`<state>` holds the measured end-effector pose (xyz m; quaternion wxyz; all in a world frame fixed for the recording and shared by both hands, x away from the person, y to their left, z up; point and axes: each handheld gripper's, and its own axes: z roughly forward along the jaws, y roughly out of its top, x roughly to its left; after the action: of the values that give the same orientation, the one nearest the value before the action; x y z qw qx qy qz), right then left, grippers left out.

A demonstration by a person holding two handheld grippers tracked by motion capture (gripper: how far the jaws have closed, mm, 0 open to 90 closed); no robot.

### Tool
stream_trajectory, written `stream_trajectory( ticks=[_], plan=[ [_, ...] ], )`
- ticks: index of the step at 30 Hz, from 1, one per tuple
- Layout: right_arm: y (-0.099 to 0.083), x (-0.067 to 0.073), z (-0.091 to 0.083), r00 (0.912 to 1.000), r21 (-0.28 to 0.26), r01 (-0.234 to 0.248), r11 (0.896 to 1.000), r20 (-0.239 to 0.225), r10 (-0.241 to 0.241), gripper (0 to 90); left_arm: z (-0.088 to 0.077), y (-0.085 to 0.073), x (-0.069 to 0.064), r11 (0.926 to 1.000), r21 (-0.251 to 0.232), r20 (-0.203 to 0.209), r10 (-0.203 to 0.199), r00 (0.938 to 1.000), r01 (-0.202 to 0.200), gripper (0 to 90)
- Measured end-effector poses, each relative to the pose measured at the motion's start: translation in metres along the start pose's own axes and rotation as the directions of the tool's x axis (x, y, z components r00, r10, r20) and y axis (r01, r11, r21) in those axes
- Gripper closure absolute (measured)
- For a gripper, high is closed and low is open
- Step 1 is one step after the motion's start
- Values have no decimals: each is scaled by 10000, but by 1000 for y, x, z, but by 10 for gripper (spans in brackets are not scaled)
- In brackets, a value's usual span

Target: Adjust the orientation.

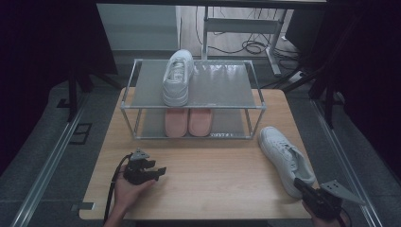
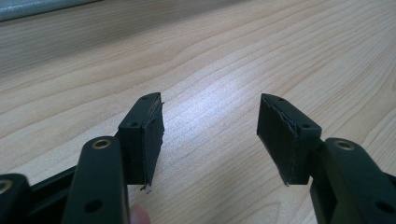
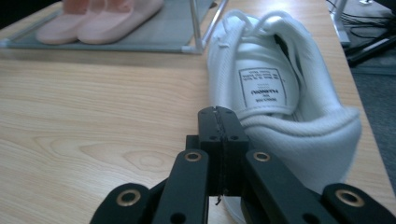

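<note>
black left tool [image 1: 160, 170] rests low over bare wood, its jaws spread wide with nothing between them. right tool [image 1: 302, 185] has its jaws pressed together, apparently pinching the heel edge of the white sneaker [image 1: 285, 158] lying on the tabletop [image 1: 213, 189] beside the shoe rack [image 1: 194, 105]. its mate [image 1: 178, 77] sits on the top shelf, pink slippers [image 1: 187, 122] below. dark curtains and cables lie behind.

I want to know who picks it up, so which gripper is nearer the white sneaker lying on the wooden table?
Right. The right gripper sits shut at the heel of the white sneaker; the left gripper rests open on the table's far left side, well apart.
</note>
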<state>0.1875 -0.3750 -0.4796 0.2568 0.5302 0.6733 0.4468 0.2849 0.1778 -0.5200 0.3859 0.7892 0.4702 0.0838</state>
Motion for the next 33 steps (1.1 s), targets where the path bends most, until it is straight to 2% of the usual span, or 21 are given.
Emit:
stream_trajectory(
  ticks=[12,19,27,33],
  plan=[
    [16,-3,-5,9998,-394,152,9991,-92,-156,900,-1,1,-1,10000,-75,-19,23,10000,-23,417],
    [34,-14,-4,9998,-621,31,9981,-190,-43,900,-2,2,-2,9999,-134,-7,-3,10000,3,418],
    [52,-30,4,9995,-542,-147,9984,-298,131,899,-4,2,-2,9998,-169,-23,-83,10000,83,418],
    [67,-38,14,9994,-283,-2,9996,-351,-8,897,-3,2,-1,9999,-126,-9,-28,10000,28,418]
  ],
)
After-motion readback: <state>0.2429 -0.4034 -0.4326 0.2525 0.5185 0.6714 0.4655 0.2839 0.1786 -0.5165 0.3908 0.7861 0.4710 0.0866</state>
